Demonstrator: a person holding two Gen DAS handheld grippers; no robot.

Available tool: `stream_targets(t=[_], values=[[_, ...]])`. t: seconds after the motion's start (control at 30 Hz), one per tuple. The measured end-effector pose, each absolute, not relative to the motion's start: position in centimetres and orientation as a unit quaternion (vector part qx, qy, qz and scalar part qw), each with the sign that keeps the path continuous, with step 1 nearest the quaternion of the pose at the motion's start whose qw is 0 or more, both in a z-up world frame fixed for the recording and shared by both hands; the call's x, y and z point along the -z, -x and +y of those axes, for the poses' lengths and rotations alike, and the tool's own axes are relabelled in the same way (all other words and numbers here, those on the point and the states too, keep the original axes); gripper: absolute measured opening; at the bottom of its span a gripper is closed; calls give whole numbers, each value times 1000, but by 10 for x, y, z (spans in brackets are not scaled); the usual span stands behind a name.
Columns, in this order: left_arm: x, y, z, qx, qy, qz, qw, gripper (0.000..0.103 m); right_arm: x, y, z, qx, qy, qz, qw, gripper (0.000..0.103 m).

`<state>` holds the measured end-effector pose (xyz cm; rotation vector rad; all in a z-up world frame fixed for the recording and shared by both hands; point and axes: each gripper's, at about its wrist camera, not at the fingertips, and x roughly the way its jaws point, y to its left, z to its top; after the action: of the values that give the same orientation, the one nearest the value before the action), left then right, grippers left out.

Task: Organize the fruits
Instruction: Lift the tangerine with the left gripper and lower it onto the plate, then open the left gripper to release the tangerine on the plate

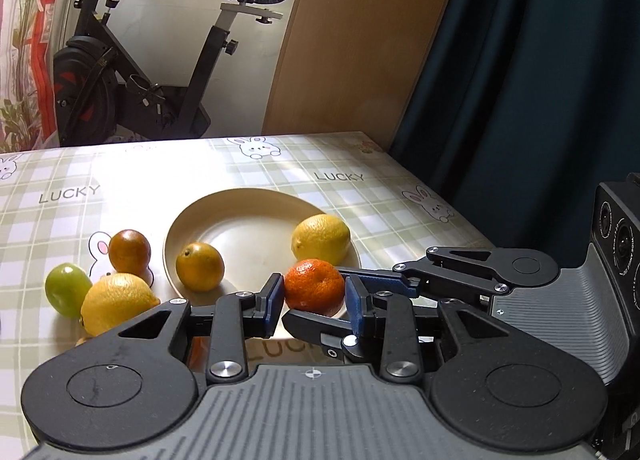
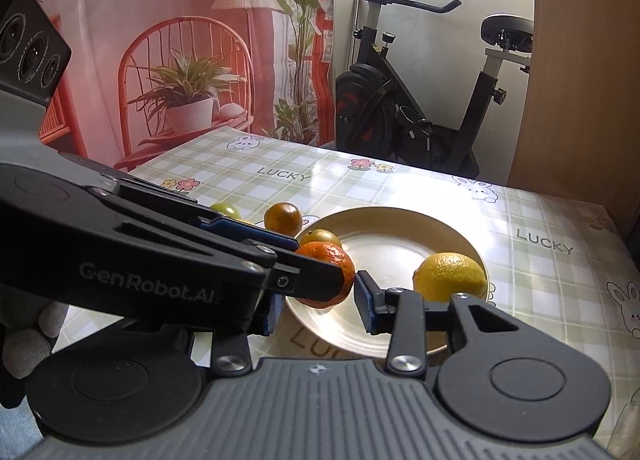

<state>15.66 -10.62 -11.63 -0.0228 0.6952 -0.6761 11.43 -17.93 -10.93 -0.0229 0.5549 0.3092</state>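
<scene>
A bright orange mandarin (image 1: pixel 314 286) (image 2: pixel 330 260) sits at the near rim of the cream plate (image 1: pixel 240 200) (image 2: pixel 400 214). My left gripper (image 1: pixel 314 298) is shut on it, blue pads against both its sides. My right gripper (image 2: pixel 316 304) is open and straddles the same fruit from the right, with a thin gap at its right pad (image 2: pixel 364 300). On the plate lie a lemon (image 1: pixel 320 238) (image 2: pixel 450 276) and a greenish-orange citrus (image 1: pixel 199 266). Left of the plate lie a dark orange fruit (image 1: pixel 130 252), a green fruit (image 1: pixel 67 290) and a second lemon (image 1: pixel 118 302).
A checked "LUCKY" tablecloth (image 1: pixel 340 180) covers the table, whose right edge runs beside a dark curtain (image 1: pixel 520 80). A wooden panel (image 1: pixel 360 40) and an exercise bike (image 1: pixel 140 80) stand beyond the far edge. A gloved hand (image 2: pixel 28 340) holds the left gripper.
</scene>
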Motion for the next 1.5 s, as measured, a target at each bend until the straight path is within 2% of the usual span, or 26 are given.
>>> stream_targets(t=[0.3,0.57,1.3,1.43,1.5], values=[[110,-216,-119,304,11,338,891,35,108,-173,-187,-146,-1,274,951,40],[131,-263,-124,279,17,372,885,37,128,-219,-189,-143,-14,307,941,40],[167,-307,-129,260,51,427,864,39,155,-263,-193,-111,-33,375,920,40],[166,-304,-130,258,55,430,864,44,152,-260,-193,-97,-44,372,922,41],[164,-301,-129,257,52,429,864,51,148,-255,-192,-93,-41,370,923,41]])
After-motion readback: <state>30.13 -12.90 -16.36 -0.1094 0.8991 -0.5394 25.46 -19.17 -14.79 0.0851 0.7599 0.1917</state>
